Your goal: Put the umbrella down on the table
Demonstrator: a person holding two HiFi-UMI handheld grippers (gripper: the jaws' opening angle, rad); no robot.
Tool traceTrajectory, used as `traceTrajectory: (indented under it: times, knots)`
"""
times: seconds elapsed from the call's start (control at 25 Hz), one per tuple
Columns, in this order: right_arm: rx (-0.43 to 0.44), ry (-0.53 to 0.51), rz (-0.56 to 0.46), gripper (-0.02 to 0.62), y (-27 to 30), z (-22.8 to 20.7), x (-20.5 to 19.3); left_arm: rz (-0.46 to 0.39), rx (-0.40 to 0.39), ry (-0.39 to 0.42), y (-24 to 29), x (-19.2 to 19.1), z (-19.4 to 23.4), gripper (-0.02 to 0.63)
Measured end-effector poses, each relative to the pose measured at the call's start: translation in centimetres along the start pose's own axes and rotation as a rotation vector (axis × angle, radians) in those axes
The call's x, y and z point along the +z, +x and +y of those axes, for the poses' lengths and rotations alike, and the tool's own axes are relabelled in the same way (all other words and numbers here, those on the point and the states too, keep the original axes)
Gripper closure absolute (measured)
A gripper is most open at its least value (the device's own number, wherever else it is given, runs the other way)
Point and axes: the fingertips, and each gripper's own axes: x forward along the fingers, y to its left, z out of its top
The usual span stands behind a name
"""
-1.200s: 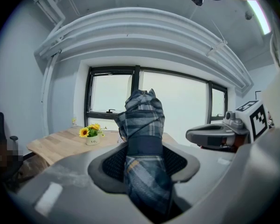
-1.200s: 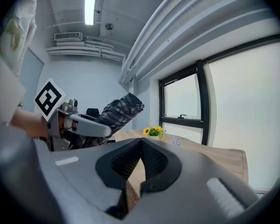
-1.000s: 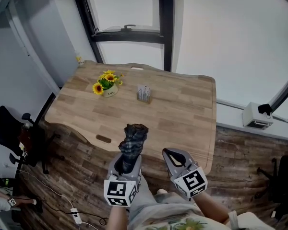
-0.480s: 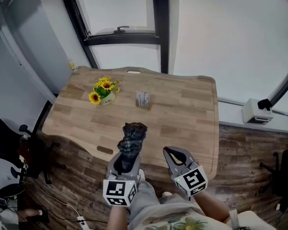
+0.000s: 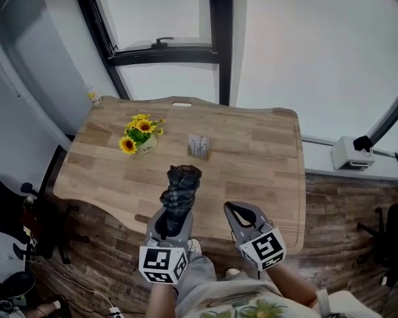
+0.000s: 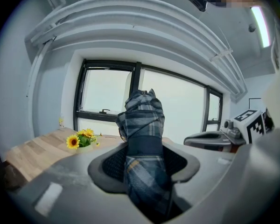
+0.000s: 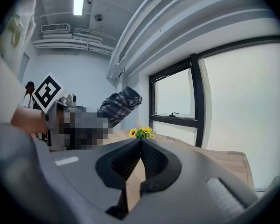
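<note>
A folded plaid umbrella (image 5: 179, 191) sticks up and forward out of my left gripper (image 5: 174, 214), whose jaws are shut on its lower part. In the left gripper view the umbrella (image 6: 142, 125) fills the space between the pads of my left gripper (image 6: 144, 164). It hangs in the air above the near edge of the wooden table (image 5: 252, 158). My right gripper (image 5: 233, 211) is beside it on the right, shut with nothing in it; in its own view my right gripper (image 7: 140, 141) has its jaw tips touching, and the umbrella (image 7: 121, 101) shows at the left.
A small pot of sunflowers (image 5: 138, 134) stands on the table's far left, and a small card holder (image 5: 198, 146) near the middle. Windows rise behind the table. A black office chair (image 5: 6, 204) stands on the wooden floor at left.
Both grippers have moved forward towards the table with the umbrella still held. The table's near edge now lies under the gripper tips.
</note>
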Motion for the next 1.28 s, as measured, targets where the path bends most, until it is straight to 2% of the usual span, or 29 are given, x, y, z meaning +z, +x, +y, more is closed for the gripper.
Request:
traceTrajectory:
  times: [0.4,0.92,1.28]
  knots:
    - [-0.026,-0.008,0.002,0.597,2.8,-0.3,0.2,-0.013,-0.043,0.009,1.9,0.8,1.9,0.397]
    - [-0.079,0.018,0.024,0.597,6.6,-1.5,0.5,0.02,-0.112,0.02,5.4,1.8,4.6,0.397]
    - [-0.12,0.032,0.035,0.597,9.1,-2.6,0.5,0.046,-0.168,0.069,8.1,2.4,6.1,0.397]
